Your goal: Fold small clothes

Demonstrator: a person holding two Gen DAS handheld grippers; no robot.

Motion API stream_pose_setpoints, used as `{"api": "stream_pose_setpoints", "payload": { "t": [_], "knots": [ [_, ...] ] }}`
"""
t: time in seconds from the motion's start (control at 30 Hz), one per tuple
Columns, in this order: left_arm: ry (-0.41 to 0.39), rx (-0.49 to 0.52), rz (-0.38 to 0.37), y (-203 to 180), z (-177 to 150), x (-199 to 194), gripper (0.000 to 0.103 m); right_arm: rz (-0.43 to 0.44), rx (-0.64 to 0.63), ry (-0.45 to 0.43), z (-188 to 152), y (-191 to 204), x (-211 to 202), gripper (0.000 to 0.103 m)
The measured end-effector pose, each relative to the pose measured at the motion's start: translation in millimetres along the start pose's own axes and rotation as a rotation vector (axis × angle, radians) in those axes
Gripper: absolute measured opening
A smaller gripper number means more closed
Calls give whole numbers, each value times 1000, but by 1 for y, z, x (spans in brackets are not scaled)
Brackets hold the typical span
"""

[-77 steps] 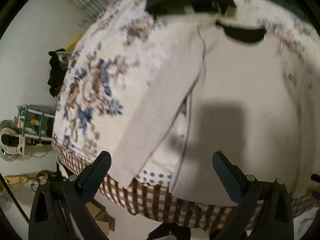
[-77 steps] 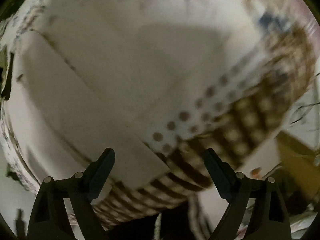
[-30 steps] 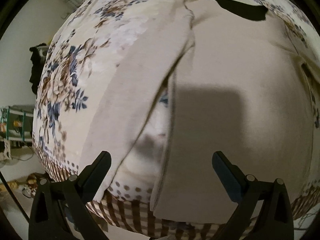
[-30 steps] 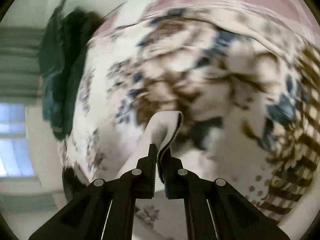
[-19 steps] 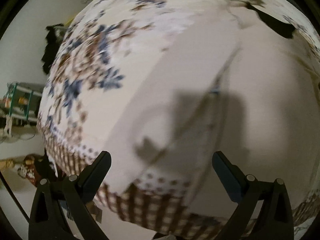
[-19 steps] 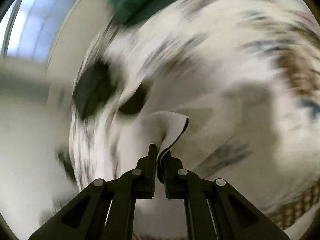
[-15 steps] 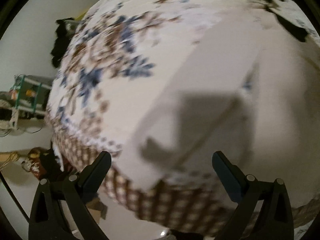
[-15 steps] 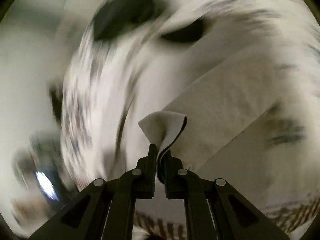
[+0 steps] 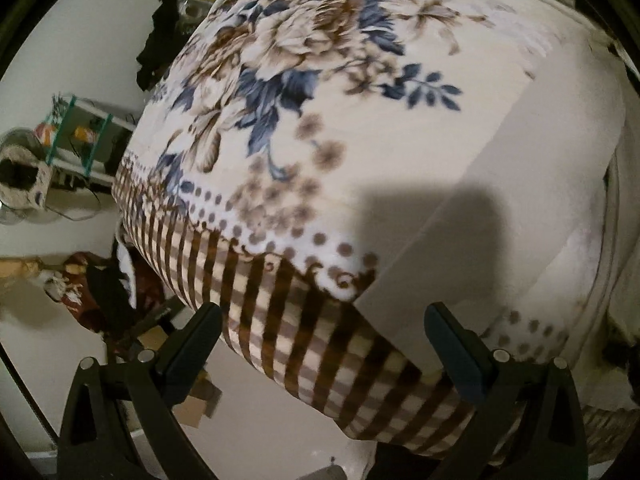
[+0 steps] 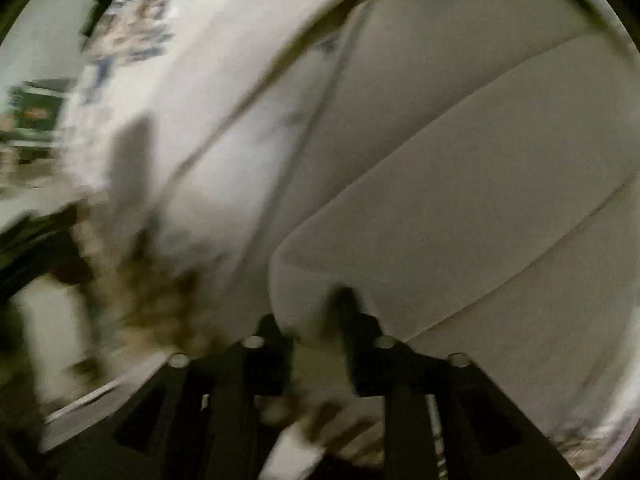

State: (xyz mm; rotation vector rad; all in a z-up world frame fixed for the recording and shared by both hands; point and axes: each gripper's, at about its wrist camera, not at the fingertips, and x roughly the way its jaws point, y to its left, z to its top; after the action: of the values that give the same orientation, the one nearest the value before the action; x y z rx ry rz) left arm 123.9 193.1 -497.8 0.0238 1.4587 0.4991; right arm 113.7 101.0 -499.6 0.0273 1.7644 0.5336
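A cream long-sleeved top (image 9: 500,184) lies flat on a floral blanket (image 9: 320,80) over a bed. In the left wrist view its left sleeve runs down to the blanket's checked edge. My left gripper (image 9: 320,336) is open and empty, just above that edge, left of the sleeve's cuff. In the blurred right wrist view, my right gripper (image 10: 316,320) holds the cuff of the other sleeve (image 10: 460,208), laid across the top's body (image 10: 400,80). Its jaws stand a little apart around the fabric.
The blanket's brown checked border (image 9: 300,320) hangs over the bed's edge. Beyond it lie a shelf unit (image 9: 80,140), a dark garment (image 9: 160,40) and clutter on the floor (image 9: 88,288).
My right gripper took hold of the right sleeve's cuff, lifted it and swung it across onto the top's body. My left gripper moved left, toward the left sleeve and the bed's edge.
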Motion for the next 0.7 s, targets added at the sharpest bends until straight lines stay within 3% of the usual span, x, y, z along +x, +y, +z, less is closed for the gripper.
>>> {"api": "stream_pose_setpoints", "payload": {
  "t": [0.03, 0.1, 0.2, 0.23, 0.33, 0.43, 0.5, 0.57, 0.7],
  "knots": [
    [-1, -12, -19, 5, -1, 0, 103, 75, 41, -3, -5, -12, -10, 47],
    [24, -58, -107, 21, -2, 9, 103, 85, 118, -47, -13, -35, -26, 54],
    [124, -151, -286, 35, -4, 38, 103, 56, 280, -104, -21, -78, -46, 54],
    [168, -198, -393, 38, -4, 54, 103, 54, 329, -116, -23, -90, -50, 54],
    [216, -284, -569, 30, -4, 83, 100, 65, 511, -135, -37, -133, -56, 54],
    [171, -270, -534, 13, 3, 87, 80, 101, 657, -141, -48, -168, -54, 54],
    [126, -220, -444, 1, 8, 79, 34, 113, 701, -143, -59, -185, -59, 54],
    [66, -184, -420, -4, 10, 58, 6, 92, 700, -151, -60, -185, -61, 54],
    [-57, -67, -410, -18, 15, -2, 5, 65, 682, -168, -72, -191, -74, 54]
  ]
}}
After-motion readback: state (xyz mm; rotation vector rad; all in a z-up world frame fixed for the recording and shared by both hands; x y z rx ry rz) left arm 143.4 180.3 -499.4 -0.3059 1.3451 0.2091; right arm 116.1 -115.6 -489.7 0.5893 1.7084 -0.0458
